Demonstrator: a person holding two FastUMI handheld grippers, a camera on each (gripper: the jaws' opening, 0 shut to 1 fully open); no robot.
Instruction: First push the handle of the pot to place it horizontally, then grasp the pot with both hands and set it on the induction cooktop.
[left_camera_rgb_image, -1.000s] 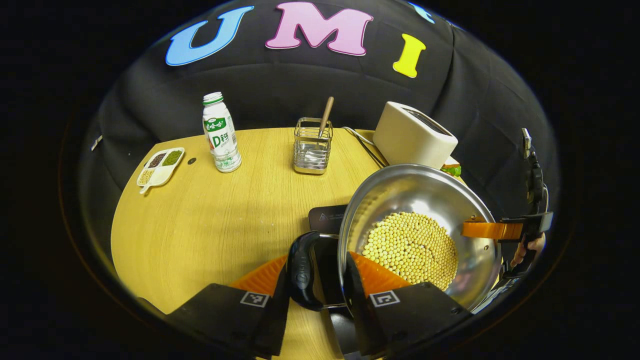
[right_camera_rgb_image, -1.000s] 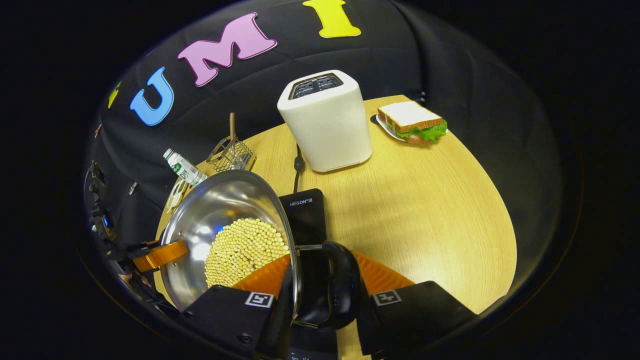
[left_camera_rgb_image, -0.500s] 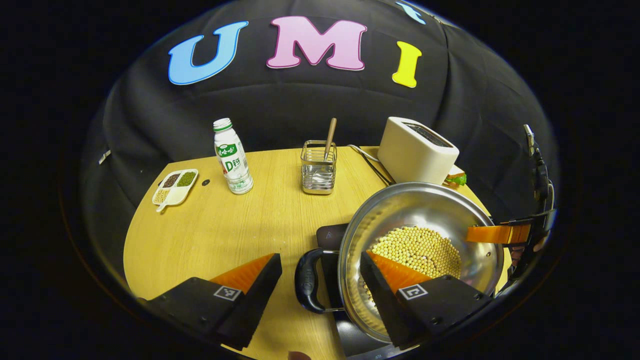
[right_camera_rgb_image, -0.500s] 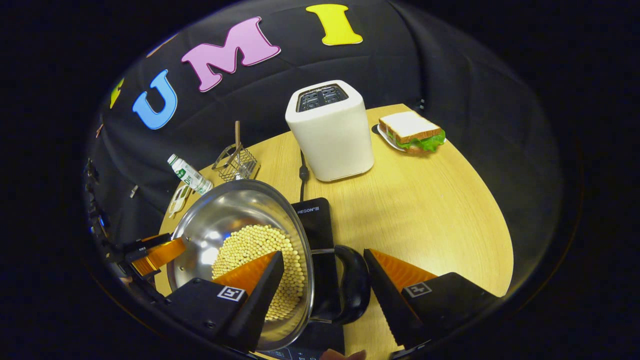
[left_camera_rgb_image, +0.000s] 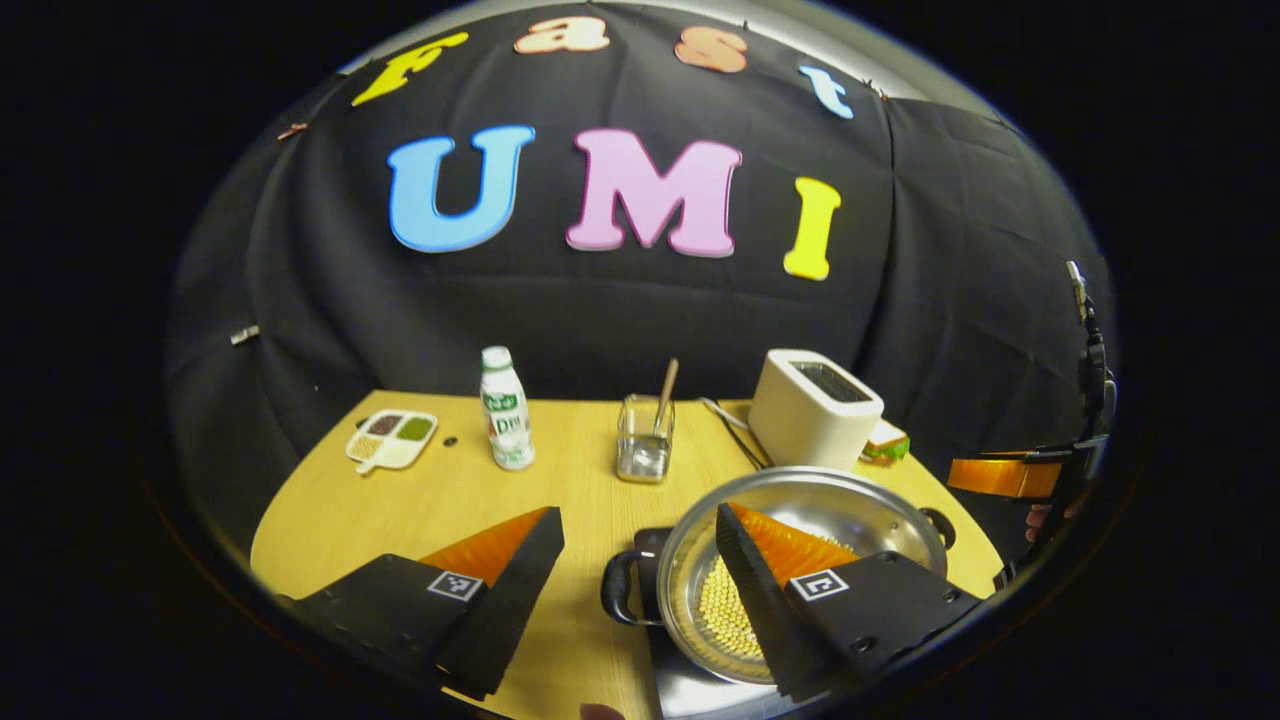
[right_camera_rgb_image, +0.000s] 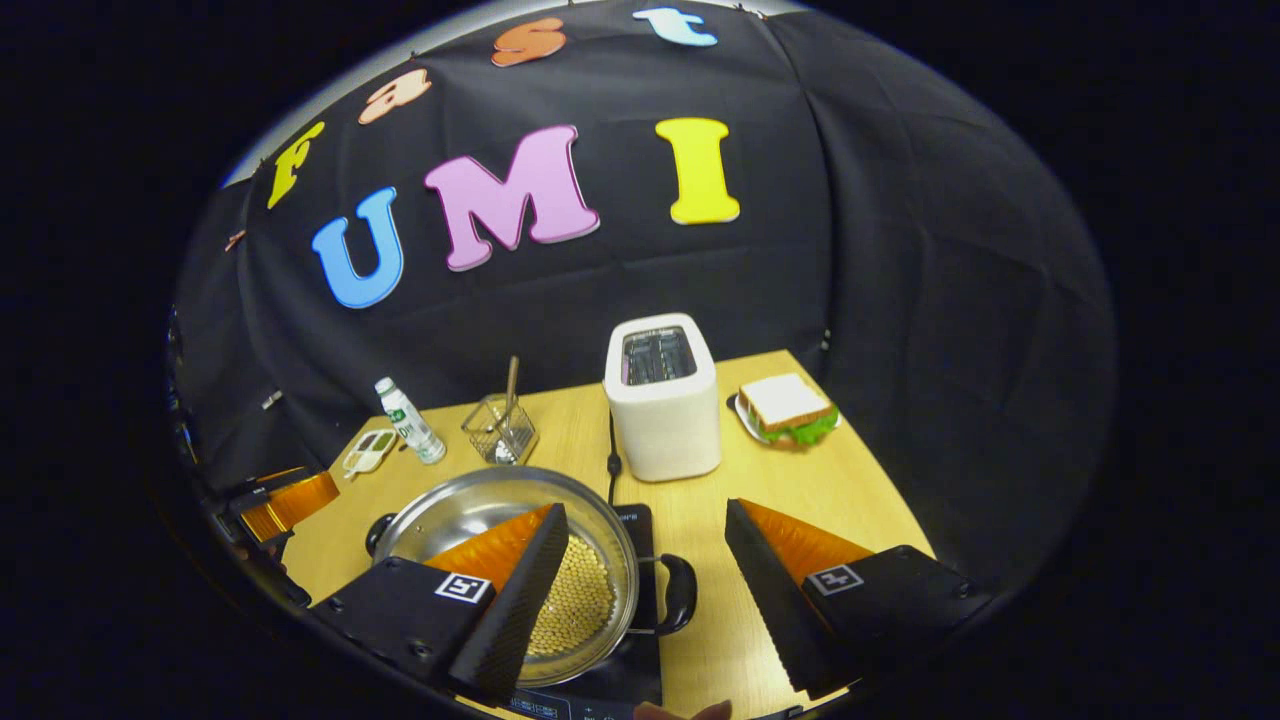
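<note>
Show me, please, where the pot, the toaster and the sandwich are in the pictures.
pot (right_camera_rgb_image: 470, 505): right gripper view, on the bare inner steel wall near the far rim.
toaster (right_camera_rgb_image: 665, 430): right gripper view, on the white front face.
sandwich (right_camera_rgb_image: 783, 402): right gripper view, on the top slice of bread.

pot: shiny polished metal | table: matt pale wood | toaster: smooth cream plastic

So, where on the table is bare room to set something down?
Bare wood lies in front of the sandwich, right of the induction cooktop, and in front of the bottle and sectioned dish. It is crowded around the pot, toaster and wire basket.
</note>
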